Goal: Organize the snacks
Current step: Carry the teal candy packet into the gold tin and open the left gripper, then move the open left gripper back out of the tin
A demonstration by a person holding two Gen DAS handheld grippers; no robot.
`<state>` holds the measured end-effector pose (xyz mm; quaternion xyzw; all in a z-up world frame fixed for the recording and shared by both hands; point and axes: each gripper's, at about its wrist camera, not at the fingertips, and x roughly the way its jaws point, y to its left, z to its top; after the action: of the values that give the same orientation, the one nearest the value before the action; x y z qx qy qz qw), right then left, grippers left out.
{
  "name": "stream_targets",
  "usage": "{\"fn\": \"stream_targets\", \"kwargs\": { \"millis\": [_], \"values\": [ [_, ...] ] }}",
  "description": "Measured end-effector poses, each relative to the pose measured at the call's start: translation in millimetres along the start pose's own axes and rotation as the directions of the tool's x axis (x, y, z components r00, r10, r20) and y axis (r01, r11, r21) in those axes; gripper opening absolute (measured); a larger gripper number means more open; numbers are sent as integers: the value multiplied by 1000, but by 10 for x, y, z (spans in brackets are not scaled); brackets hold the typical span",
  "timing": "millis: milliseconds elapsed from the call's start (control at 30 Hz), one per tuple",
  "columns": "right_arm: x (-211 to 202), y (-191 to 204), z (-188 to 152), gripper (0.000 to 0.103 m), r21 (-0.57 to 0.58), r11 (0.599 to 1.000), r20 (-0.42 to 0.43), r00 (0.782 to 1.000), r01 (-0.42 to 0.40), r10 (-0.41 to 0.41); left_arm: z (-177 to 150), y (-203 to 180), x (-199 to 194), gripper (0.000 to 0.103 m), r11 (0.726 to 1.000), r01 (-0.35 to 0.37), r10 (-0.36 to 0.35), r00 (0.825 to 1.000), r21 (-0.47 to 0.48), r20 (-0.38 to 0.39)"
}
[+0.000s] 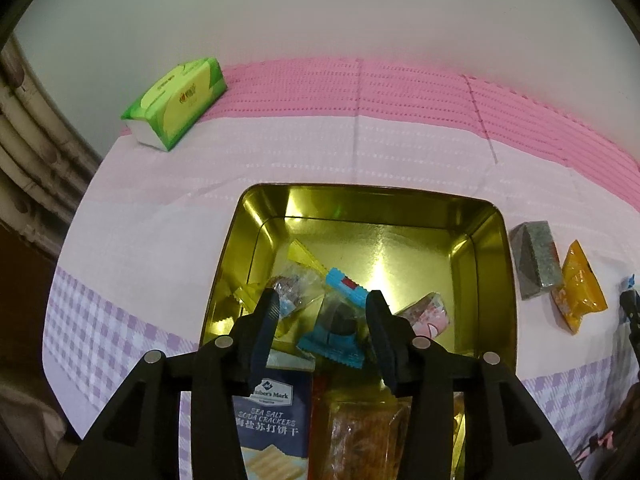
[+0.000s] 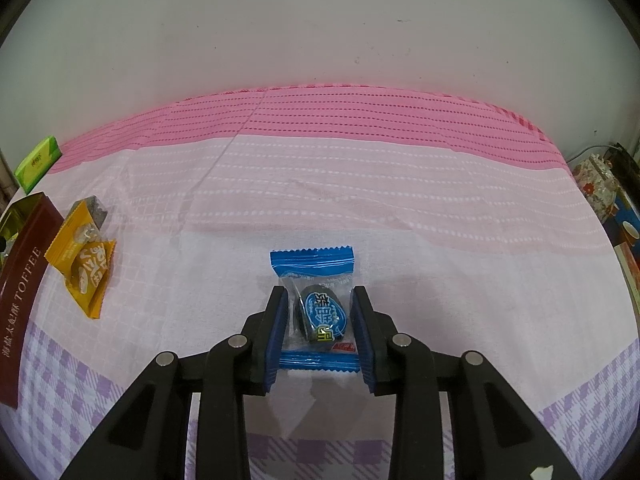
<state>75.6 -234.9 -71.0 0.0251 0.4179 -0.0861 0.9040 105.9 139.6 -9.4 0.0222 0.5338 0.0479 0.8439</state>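
My left gripper (image 1: 324, 298) hangs open over a gold tin (image 1: 486, 264). In the tin below its fingers lie a blue-wrapped dark candy (image 1: 334, 334), another blue packet (image 1: 346, 286), a clear-wrapped sweet (image 1: 292, 286), a pink packet (image 1: 426, 314), a sea salt cracker pack (image 1: 272, 420) and an orange snack bag (image 1: 360, 432). My right gripper (image 2: 320, 294) is shut on a blue candy packet (image 2: 320, 314) that lies flat on the tablecloth, the pads pressing its clear sides. The tin's maroon "TOFFEE" side (image 2: 24, 300) shows at the left of the right wrist view.
A grey packet (image 1: 536, 260) and an orange-yellow packet (image 1: 580, 288) lie on the cloth right of the tin, the yellow packets (image 2: 86, 264) left of my right gripper. A green tissue pack (image 1: 176, 104) sits at the back left. Clutter (image 2: 600, 188) stands past the table's right edge.
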Motion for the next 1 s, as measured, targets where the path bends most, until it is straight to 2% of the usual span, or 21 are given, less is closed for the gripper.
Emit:
{"fn": "stream_targets", "kwargs": {
  "millis": [200, 367, 1000],
  "values": [
    [0, 2, 5, 33, 0, 1000, -1, 1000, 7, -7, -43, -22, -130, 54, 1000, -7, 6, 999, 27, 41],
    [3, 6, 14, 36, 3, 1000, -2, 1000, 11, -11, -110, 2, -243, 56, 999, -7, 4, 998, 36, 70],
    [25, 48, 79, 34, -6, 1000, -32, 999, 21, -21, -473, 349, -569, 64, 998, -58, 56, 985, 7, 160]
  ]
}}
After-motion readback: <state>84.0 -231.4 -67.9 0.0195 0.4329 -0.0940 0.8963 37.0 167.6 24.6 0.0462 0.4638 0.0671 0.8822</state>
